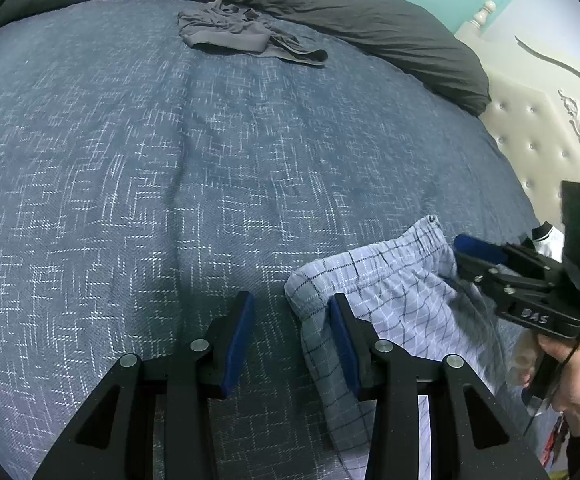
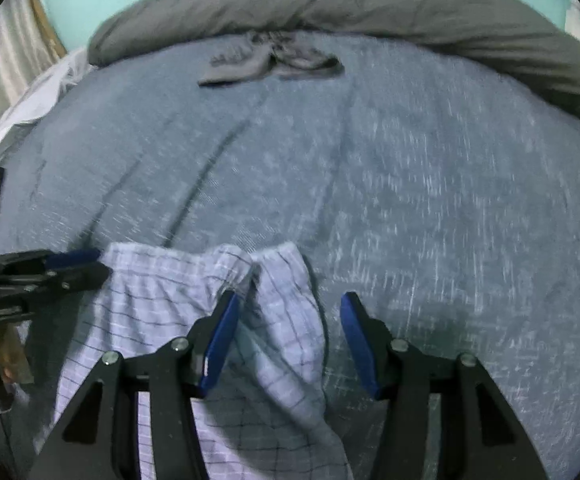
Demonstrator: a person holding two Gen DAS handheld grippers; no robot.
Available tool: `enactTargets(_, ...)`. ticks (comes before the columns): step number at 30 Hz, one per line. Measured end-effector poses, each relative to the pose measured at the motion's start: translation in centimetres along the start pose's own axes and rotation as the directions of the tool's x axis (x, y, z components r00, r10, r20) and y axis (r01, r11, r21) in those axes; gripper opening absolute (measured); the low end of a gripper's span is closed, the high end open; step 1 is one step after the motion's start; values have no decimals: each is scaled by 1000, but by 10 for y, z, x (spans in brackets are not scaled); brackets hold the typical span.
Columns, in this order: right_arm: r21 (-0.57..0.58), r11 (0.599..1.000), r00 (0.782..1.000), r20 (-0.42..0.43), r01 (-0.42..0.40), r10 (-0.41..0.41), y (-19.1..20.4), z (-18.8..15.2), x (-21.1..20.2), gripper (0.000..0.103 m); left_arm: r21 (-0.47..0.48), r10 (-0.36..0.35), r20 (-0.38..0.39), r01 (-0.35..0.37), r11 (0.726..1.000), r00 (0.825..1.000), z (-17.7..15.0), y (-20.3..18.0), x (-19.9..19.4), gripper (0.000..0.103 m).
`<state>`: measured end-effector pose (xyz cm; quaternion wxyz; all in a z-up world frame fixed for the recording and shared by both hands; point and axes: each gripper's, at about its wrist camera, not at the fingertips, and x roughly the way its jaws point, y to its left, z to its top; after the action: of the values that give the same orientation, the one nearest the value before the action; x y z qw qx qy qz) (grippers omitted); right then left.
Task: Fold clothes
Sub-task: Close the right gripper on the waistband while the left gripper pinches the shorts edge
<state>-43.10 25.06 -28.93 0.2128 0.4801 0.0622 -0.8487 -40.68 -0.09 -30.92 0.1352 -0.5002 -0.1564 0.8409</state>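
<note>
Both grippers, left gripper [image 1: 291, 344] and right gripper [image 2: 288, 340], hang half-open, gripping nothing, over the checked shorts [image 1: 389, 292]' waistband edge; open bedspread [image 1: 170, 180] toward twelve o'clock.

Soft, even indoor light fell across the blue bedspread [image 1: 170, 160], dim toward its near edge, where tool shadows pooled. The left wrist view stayed fairly sharp; the right wrist view smeared with motion blur across the same bedspread. Fisheye bending curved its borders, and black vignettes cut every corner.
</note>
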Motion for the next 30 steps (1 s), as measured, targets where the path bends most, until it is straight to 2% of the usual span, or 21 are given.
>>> enactTargets(6, 17, 995, 995, 18, -94, 94, 8, 5, -6, 45, -2, 0, 1, 0, 1000, 1000, 0, -1, -1, 43)
enactTargets(11, 112, 972, 978, 58, -207, 201, -2, 5, -9, 44, -3, -1, 0, 1, 1000, 1000, 0, -1, -1, 43)
enactTargets(16, 160, 945, 959, 49, -285, 280, -6, 6, -3, 44, -6, -6, 0, 6, 1000, 1000, -2, 0, -2, 43)
enactTargets(18, 176, 936, 952, 60, -305, 299, -8, 7, -3, 44, -6, -7, 0, 7, 1000, 1000, -2, 0, -2, 43)
enactTargets(23, 184, 942, 959, 28, -282, 282, -9, 12, 4, 44, -5, -6, -3, 6, 1000, 1000, -2, 0, -2, 43)
enactTargets(25, 185, 944, 961, 10, -273, 276, -8, 16, 9, 39, 1, -9, -7, 9, 1000, 1000, -1, 0, -1, 44)
enactTargets(27, 177, 948, 963, -12, -264, 270, -6, 18, 13, 18, 0, -9, -7, 9, 1000, 1000, -1, -1, -1, 44)
enactTargets(30, 145, 961, 970, -16, -237, 242, -2, 20, 11, 7, -4, -8, -6, 8, 1000, 1000, -1, -2, -2, 44)
